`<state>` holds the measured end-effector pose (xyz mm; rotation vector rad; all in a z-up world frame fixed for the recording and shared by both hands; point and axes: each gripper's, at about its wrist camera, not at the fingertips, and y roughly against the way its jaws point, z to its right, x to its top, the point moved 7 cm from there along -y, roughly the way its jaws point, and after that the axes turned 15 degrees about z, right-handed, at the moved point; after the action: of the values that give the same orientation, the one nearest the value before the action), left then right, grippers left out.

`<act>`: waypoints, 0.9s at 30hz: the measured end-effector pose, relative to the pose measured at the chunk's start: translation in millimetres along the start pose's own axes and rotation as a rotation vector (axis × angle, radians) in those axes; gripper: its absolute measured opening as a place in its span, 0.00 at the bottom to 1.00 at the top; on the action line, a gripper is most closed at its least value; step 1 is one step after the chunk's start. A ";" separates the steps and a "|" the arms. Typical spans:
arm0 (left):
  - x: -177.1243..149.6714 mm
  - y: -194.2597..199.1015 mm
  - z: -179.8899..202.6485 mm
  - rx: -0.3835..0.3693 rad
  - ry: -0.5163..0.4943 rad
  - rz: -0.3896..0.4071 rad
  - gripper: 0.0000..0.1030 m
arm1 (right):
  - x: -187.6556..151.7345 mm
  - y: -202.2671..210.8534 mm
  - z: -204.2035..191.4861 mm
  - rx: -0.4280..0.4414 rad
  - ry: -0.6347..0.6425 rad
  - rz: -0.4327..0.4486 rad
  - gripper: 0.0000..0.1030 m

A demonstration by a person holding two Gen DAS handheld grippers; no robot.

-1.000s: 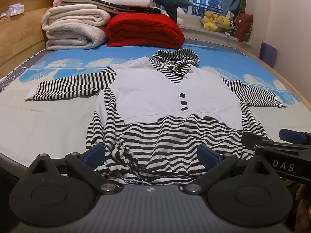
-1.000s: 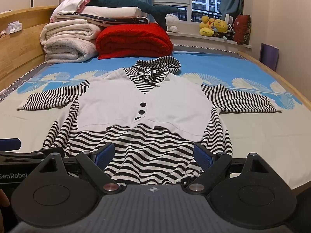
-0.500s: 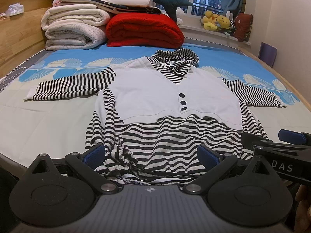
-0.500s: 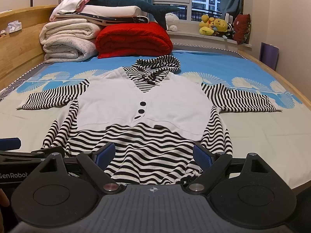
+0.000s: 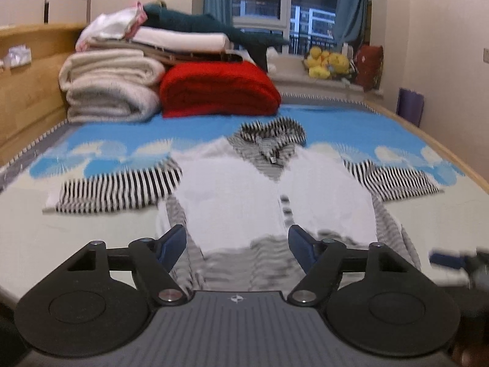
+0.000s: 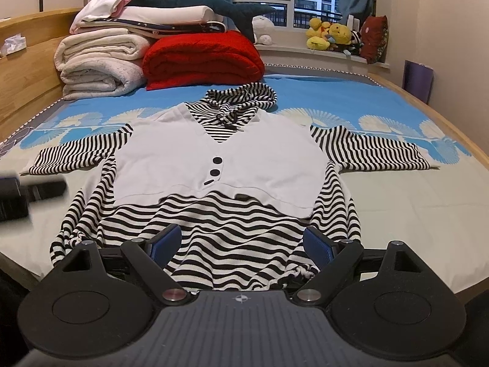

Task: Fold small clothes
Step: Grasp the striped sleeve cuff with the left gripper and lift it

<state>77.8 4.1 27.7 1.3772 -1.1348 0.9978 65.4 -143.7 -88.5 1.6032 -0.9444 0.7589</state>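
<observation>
Lying flat on the bed [image 6: 428, 202], the striped hooded top [image 6: 232, 165] runs lengthwise from its near hem to the hood at the far end, sleeves spread out left and right. A white vest panel with dark buttons [image 6: 215, 166] covers its chest.

The right wrist view is sharp: the right gripper [image 6: 243, 243] hovers over the near hem with jaws wide and nothing pinched, and the left tool shows as a dark blur at the left edge. The left wrist view is smeared; there the left gripper [image 5: 237, 244] has its jaws closing over the hem region, and whether cloth sits between them cannot be told.

Folded blankets [image 6: 101, 61] and a red quilt [image 6: 204, 58] sit at the far end, plush toys [image 6: 330, 36] on the sill. No readable writing shows
</observation>
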 end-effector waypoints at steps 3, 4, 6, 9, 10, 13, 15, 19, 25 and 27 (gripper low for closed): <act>30.2 -29.0 -9.0 0.012 -0.040 0.007 0.75 | 0.8 -3.8 2.3 0.005 -0.029 0.015 0.85; 41.0 -42.4 -14.3 0.020 -0.047 0.016 0.75 | 0.7 -5.2 3.8 0.004 -0.037 0.013 0.85; 56.9 -72.8 -26.8 0.046 -0.071 0.027 0.74 | 3.1 -9.3 7.1 0.007 -0.057 0.050 0.85; 58.9 -131.9 -48.8 0.084 -0.128 -0.028 0.67 | 8.6 -9.5 14.6 -0.009 -0.060 0.053 0.80; 59.9 -148.2 -57.4 0.094 -0.128 -0.039 0.64 | 13.7 -8.4 17.7 -0.013 -0.055 0.067 0.80; 51.5 -198.3 -92.5 0.123 -0.101 -0.069 0.56 | 33.2 -5.3 29.7 -0.029 -0.037 0.089 0.79; 43.0 -225.1 -120.4 0.146 -0.075 -0.085 0.49 | 51.9 -7.7 36.6 -0.022 -0.017 0.119 0.79; 9.5 -253.8 -184.0 0.226 0.011 -0.120 0.32 | 103.2 -29.9 38.9 0.046 -0.011 0.189 0.77; -43.0 -261.3 -282.5 0.358 0.273 -0.240 0.24 | 169.9 -95.3 11.2 0.163 0.019 0.261 0.77; -50.2 -260.8 -302.4 0.408 0.241 -0.247 0.24 | 187.6 -123.9 -3.1 0.201 0.029 0.282 0.77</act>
<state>327.4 312.2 -41.5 1.6188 -0.5828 1.2169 264.4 -163.1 14.4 1.6448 -1.1162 1.0985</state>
